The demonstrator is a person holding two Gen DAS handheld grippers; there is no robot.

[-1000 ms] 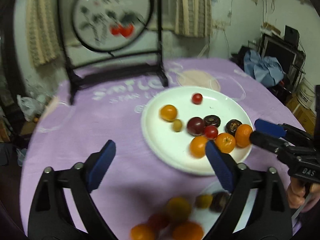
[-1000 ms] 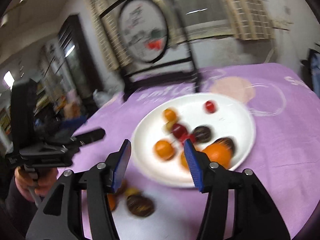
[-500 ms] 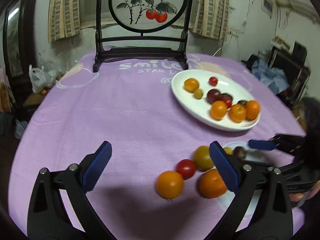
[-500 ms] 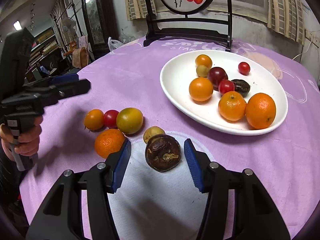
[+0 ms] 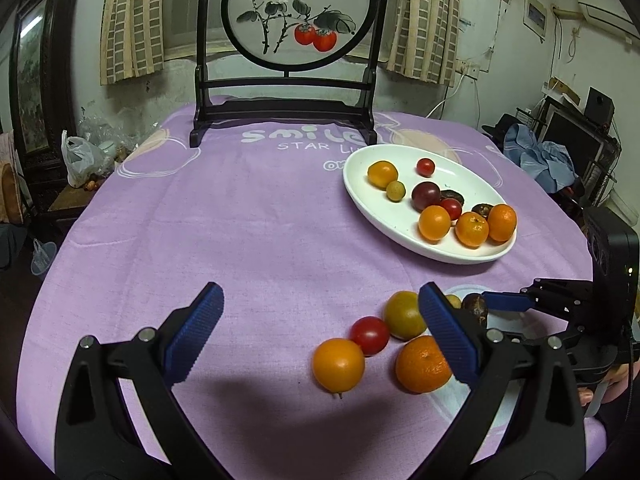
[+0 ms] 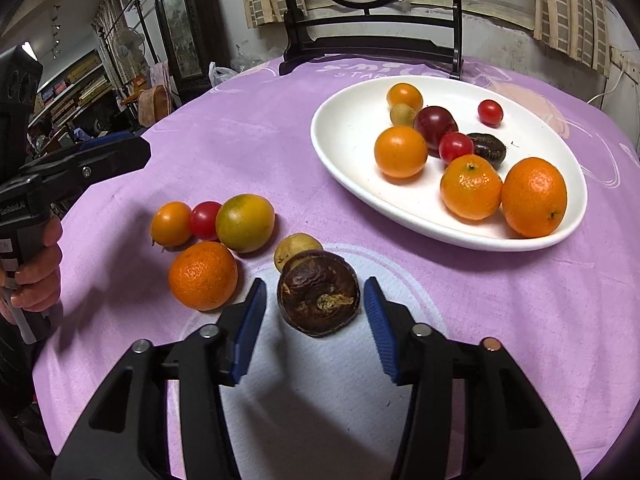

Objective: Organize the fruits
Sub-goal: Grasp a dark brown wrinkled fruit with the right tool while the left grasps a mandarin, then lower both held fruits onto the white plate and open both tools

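A white oval plate [image 6: 348,168] [image 5: 360,196] holds several fruits: oranges, red tomatoes, a dark plum and brown fruits. Loose fruits lie on the purple cloth in front of it: a mandarin [image 6: 203,275], a small orange fruit [image 6: 171,223], a red tomato [image 6: 205,220], a yellow-green fruit [image 6: 245,222], a small tan fruit [image 6: 296,250] and a wrinkled brown fruit [image 6: 318,293]. My right gripper [image 6: 314,318] is open, its jaws either side of the brown fruit, apart from it. My left gripper [image 5: 316,336] is open and empty above the cloth, left of the loose fruits [image 5: 404,314].
A dark wooden stand with a round painted screen [image 5: 298,8] stands at the table's far edge. The purple tablecloth [image 5: 240,220] covers the round table. Clutter, bags and shelves surround the table beyond its edges.
Both grippers pulled back from the plate toward the near side of the table. The right gripper has moved in closer around the brown fruit. Both stay open.
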